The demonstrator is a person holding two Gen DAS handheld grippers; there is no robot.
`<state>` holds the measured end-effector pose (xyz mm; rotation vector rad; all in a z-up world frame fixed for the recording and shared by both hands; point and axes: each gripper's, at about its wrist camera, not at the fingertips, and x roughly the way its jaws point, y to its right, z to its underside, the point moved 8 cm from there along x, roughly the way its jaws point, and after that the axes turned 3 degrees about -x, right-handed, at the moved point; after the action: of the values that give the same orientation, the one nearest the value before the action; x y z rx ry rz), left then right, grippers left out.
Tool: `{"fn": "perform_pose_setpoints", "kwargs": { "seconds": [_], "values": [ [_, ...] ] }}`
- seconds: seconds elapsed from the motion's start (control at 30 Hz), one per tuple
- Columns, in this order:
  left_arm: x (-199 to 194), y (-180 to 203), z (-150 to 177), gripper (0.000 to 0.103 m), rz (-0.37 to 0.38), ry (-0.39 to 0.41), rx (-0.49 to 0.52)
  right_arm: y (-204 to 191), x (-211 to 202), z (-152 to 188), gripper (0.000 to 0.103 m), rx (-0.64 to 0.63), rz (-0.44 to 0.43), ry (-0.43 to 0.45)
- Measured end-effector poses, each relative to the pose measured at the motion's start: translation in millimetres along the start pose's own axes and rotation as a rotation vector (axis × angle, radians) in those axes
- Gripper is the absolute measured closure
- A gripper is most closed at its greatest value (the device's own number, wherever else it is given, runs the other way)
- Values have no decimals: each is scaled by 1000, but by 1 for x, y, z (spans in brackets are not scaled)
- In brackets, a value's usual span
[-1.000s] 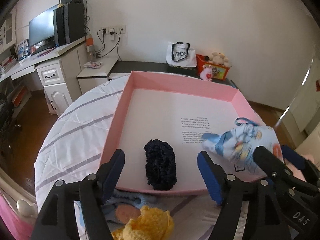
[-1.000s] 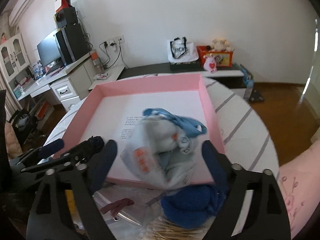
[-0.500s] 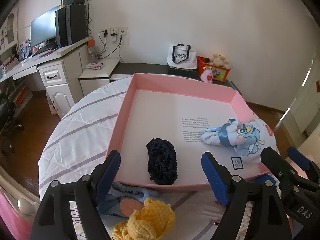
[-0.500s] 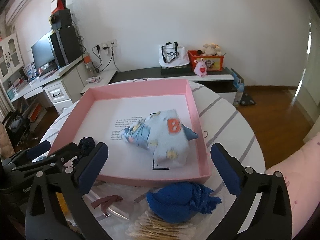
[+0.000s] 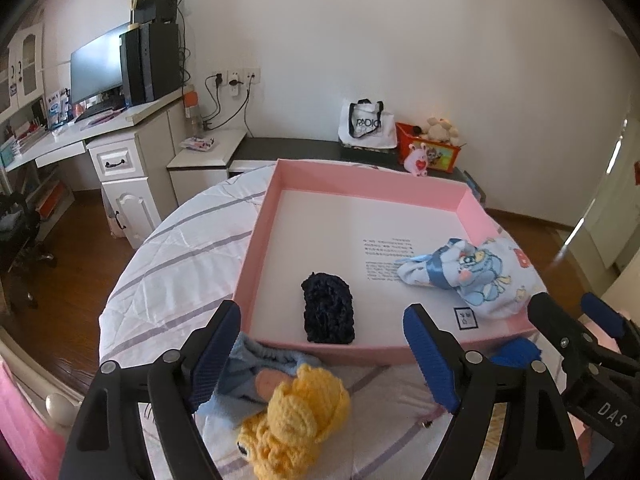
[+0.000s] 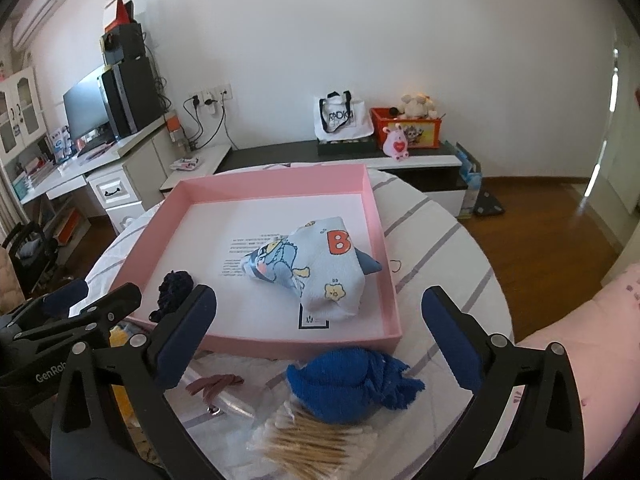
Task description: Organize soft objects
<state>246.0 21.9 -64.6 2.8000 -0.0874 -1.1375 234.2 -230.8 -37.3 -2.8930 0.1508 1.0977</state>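
A shallow pink tray [image 6: 378,240] with a white floor sits on a round table covered by a white quilted cloth with grey stripes [image 5: 176,264]. In the middle of the right wrist view, a pale blue cartoon-print sock bundle [image 6: 316,268] lies on the tray floor near the right wall; it shows a blue cartoon animal, yellow flowers and a red letter B, and looks soft and lumpy. At lower left inside the tray lies a dark navy crocheted piece [image 5: 328,314], oblong and knobbly.

Outside the tray, along the bottom of the frames, rest a yellow crocheted toy [image 5: 296,416] on a light blue cloth [image 5: 248,368], a royal blue knitted bundle [image 6: 348,380], a clear bag of cotton swabs [image 6: 316,440] and a brown hair tie [image 6: 214,386].

The left gripper [image 5: 322,354] hovers above the tray's near edge, fingers apart, nothing between them. The right gripper [image 6: 318,326] is spread very wide, jaws empty, above the royal blue bundle.
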Motion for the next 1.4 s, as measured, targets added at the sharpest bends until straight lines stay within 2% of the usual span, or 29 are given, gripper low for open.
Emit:
{"fn": "perform_pose_setpoints", "kwargs": {
  "seconds": [0.37, 0.5, 0.7, 1.0, 1.2, 1.4],
  "values": [
    [-59, 5, 25, 15, 15, 58, 21, 0, -49, 5, 0, -12, -5, 64],
    [-88, 4, 33, 10, 17, 97, 30, 1, -69, 7, 0, -26, -1, 90],
    [-142, 7, 42, 4, 24, 196, 46, -8, -107, 10, 0, -62, -11, 161],
    [-210, 10, 54, 0, 24, 345, 67, -15, -162, 4, 0, -92, 3, 291],
    [-238, 12, 66, 0, 30, 406, 84, -16, -191, 1, 0, -95, 16, 369],
    [-245, 12, 72, 0, 19, 433, 81, -17, -205, 2, 0, -96, 20, 414]
  ]
}}
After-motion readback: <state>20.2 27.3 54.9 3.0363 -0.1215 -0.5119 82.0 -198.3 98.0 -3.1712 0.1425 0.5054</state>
